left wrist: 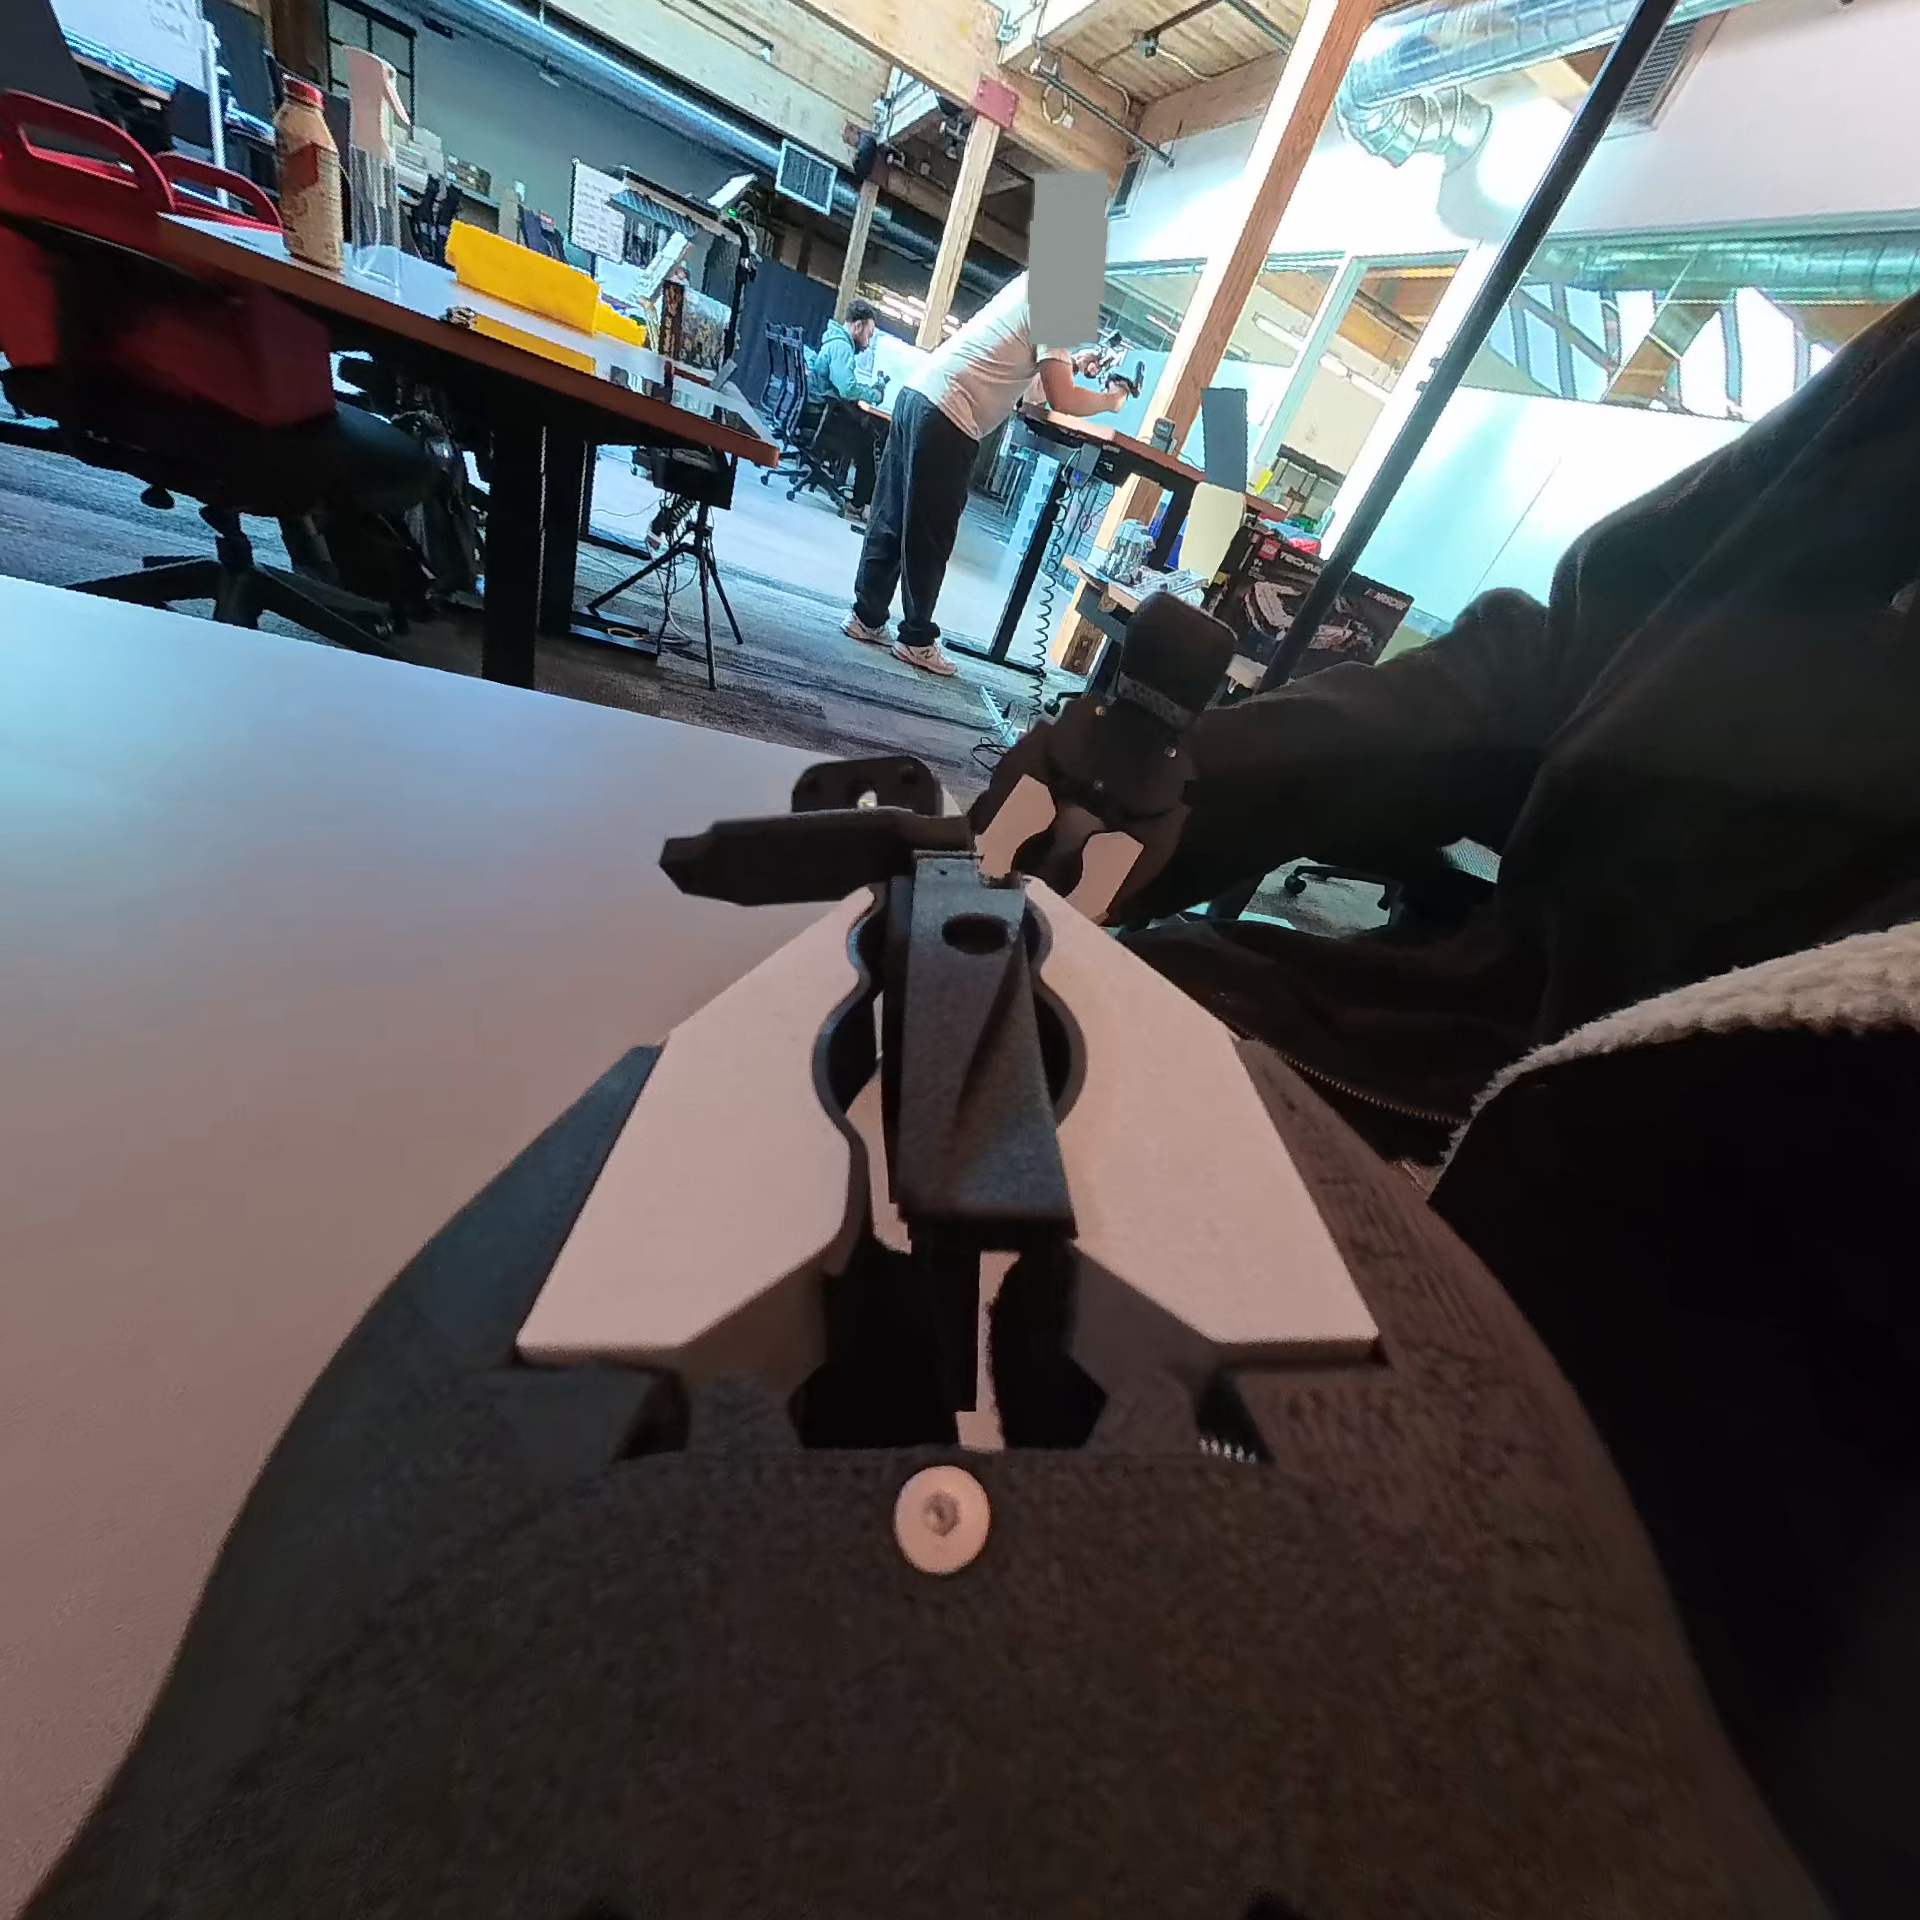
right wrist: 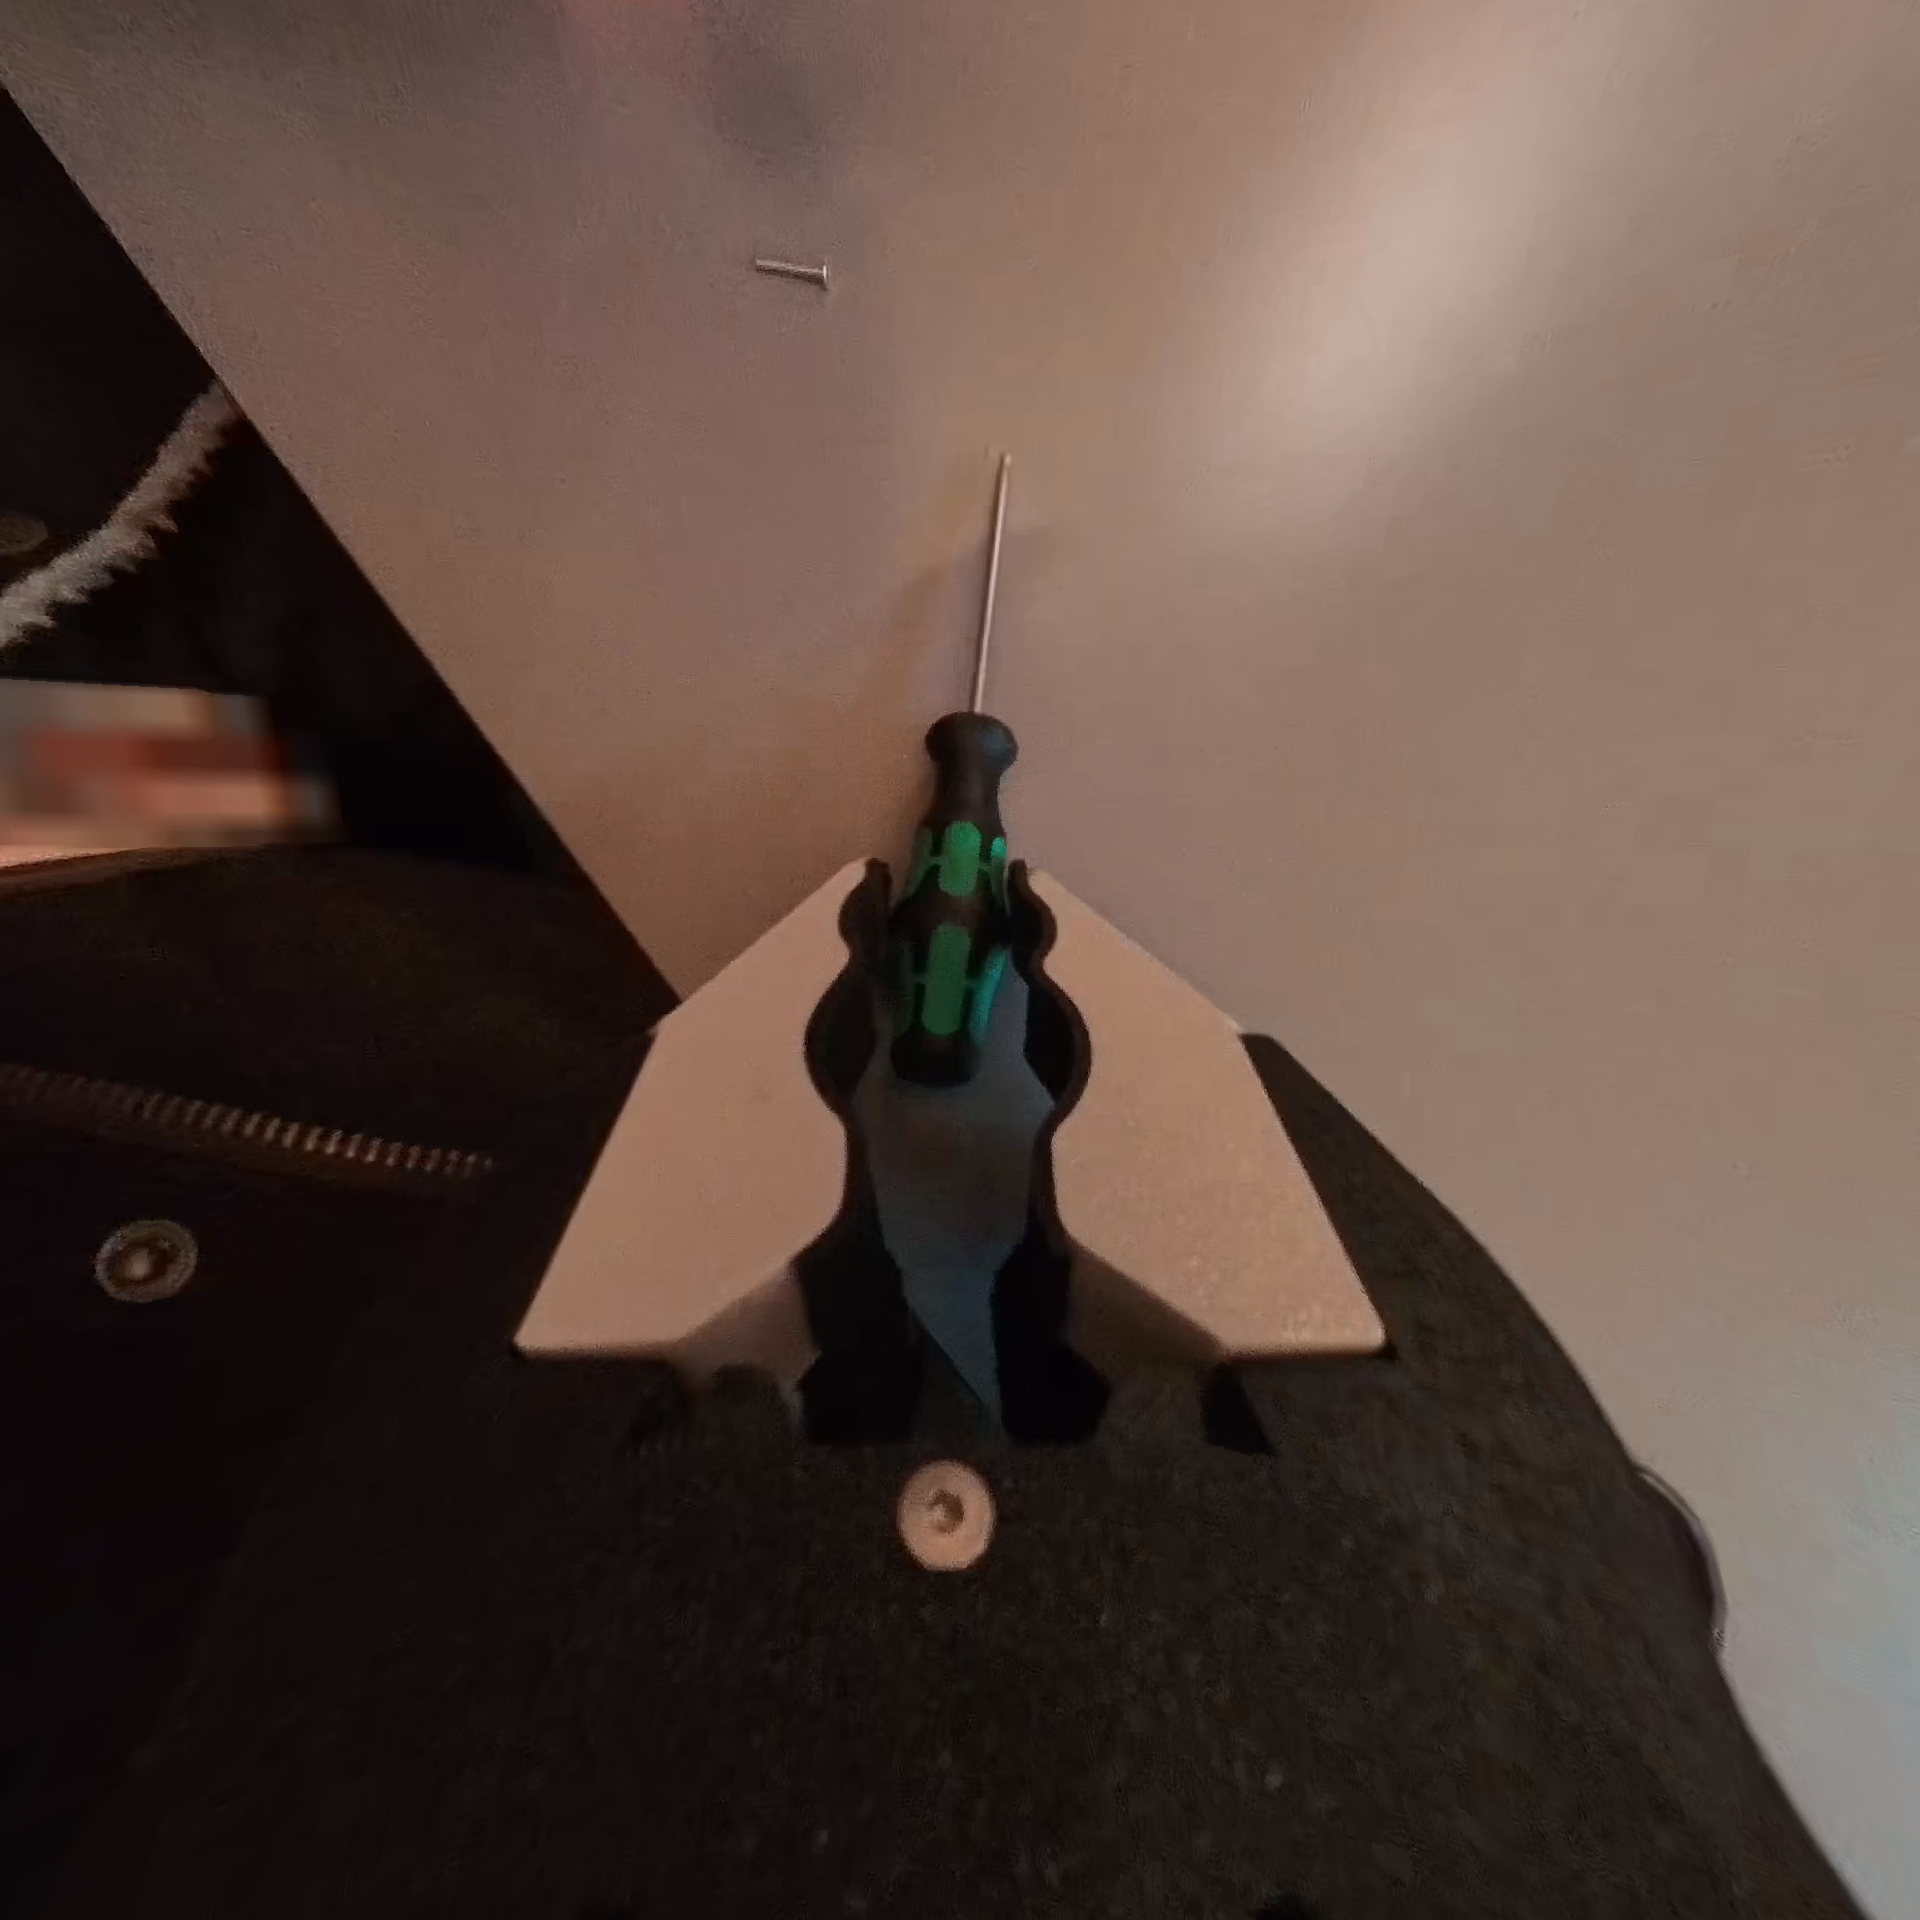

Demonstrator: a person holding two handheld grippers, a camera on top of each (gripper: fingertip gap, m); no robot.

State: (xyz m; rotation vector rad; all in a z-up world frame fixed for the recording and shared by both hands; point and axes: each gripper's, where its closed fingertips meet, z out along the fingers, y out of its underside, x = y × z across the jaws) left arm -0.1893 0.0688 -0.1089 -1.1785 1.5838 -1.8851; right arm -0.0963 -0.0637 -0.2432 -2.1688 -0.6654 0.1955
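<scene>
My left gripper [left wrist: 961,914] is shut on a black textured printed part [left wrist: 971,1049] with a round hole near its far end; a flat black arm of the part [left wrist: 821,847] sticks out to the left above the white table [left wrist: 312,935]. My right gripper [right wrist: 951,894] is shut on a small screwdriver [right wrist: 951,935] with a black and green handle, its thin shaft pointing forward over the table [right wrist: 1351,520]. A small silver screw [right wrist: 792,271] lies on the table ahead and to the left. The right gripper also shows in the left wrist view [left wrist: 1049,862], just beyond the part.
A dark jacket sleeve [left wrist: 1558,779] fills the right side of the left wrist view. Beyond the table edge are desks, a red chair [left wrist: 156,343], yellow bins [left wrist: 530,281], a tripod [left wrist: 686,582] and a standing person [left wrist: 935,447].
</scene>
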